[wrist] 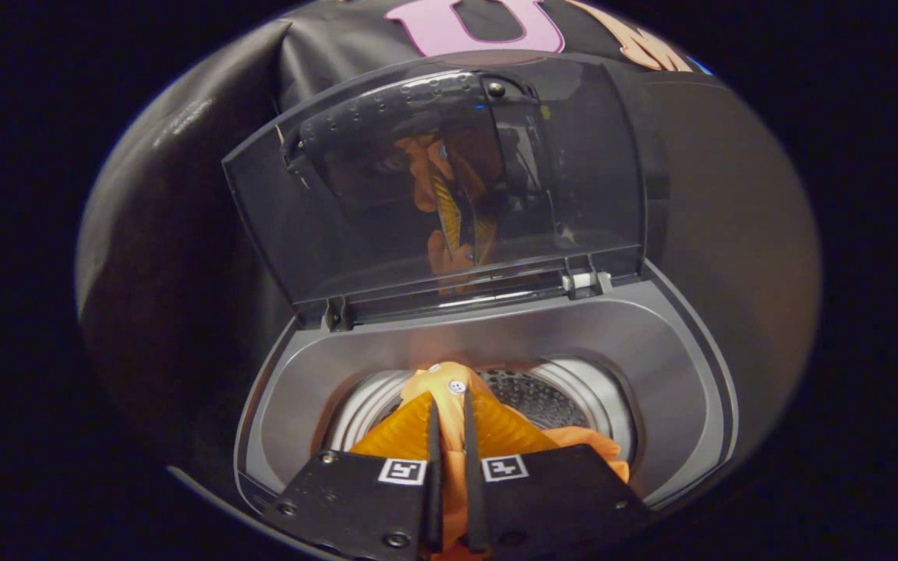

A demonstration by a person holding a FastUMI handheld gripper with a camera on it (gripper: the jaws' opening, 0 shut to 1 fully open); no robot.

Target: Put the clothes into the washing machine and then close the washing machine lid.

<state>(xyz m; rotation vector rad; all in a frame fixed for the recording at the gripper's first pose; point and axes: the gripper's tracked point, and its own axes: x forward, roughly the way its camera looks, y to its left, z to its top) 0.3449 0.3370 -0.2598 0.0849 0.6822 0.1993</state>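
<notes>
Orange cloth, a garment (449,382) with small white buttons, is pinched between my two fingers (433,452), which stand nearly together with just the thickness of the fabric between them, so my gripper (449,409) is clamped on it. A bunch of the cloth rises just past my fingertips, with one button sitting right at the top of the fold, and more of it runs down between the fingers toward me. Another fold of the same orange fabric spills out to the right of my fingers, lying over the near rim of the drum. I hold the garment directly above the round opening of the washing machine (652,366), a top-loader with a grey surround. Beyond the cloth I can see the drum (550,393), its ribbed metal wall and perforated bottom showing to the right of the raised bunch. Farther on, the lid (340,218) stands open, tilted upright on its hinges at the back edge of the machine; it is dark and see-through, and it carries a dim orange reflection of the garment and of my fingers. Behind the lid hangs black cloth (184,234).
</notes>
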